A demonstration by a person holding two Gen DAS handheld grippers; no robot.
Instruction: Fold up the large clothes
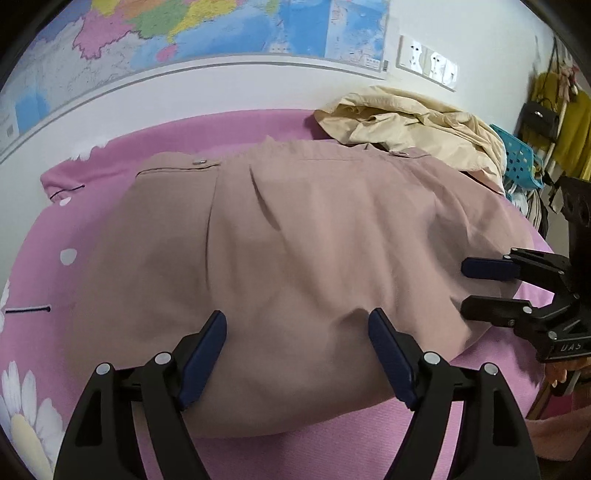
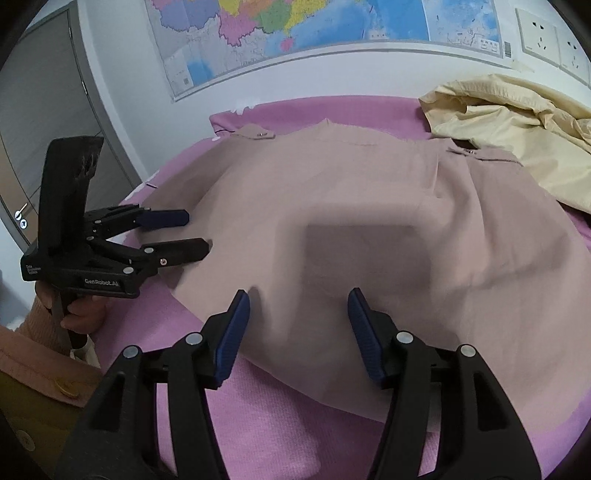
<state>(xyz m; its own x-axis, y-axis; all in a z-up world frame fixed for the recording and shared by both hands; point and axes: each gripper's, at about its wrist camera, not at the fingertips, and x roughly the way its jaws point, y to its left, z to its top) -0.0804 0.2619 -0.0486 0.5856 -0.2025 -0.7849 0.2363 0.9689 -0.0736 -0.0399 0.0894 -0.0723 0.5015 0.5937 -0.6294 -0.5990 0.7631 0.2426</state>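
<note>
Left wrist view: the dusty-pink garment (image 1: 295, 236) is seen spread over the pink bedsheet (image 1: 55, 229), its snap-tab edge turned toward the wall map (image 1: 192, 33) and its rounded near edge lying closest to the camera. The left gripper (image 1: 297, 332) is held wide over that near edge, with nothing caught between its fingers. The right gripper (image 1: 484, 286) is seen at the garment's right border, parted, with no cloth visibly pinched. A cream garment (image 1: 413, 122) is heaped beyond the pink one, toward the wall, untouched.

Right wrist view: the pink garment (image 2: 369, 221) appears laid out broadly, with soft wrinkles remaining. The right gripper (image 2: 299, 314) is spread wide above the garment's near edge; the left gripper (image 2: 195, 230) is seen at the garment's left border, open and empty. The cream garment (image 2: 517, 136) partly overlaps the far right corner.

It is judged that some folding may be done, though the layers cannot be told; further folds and the second garment remain.
</note>
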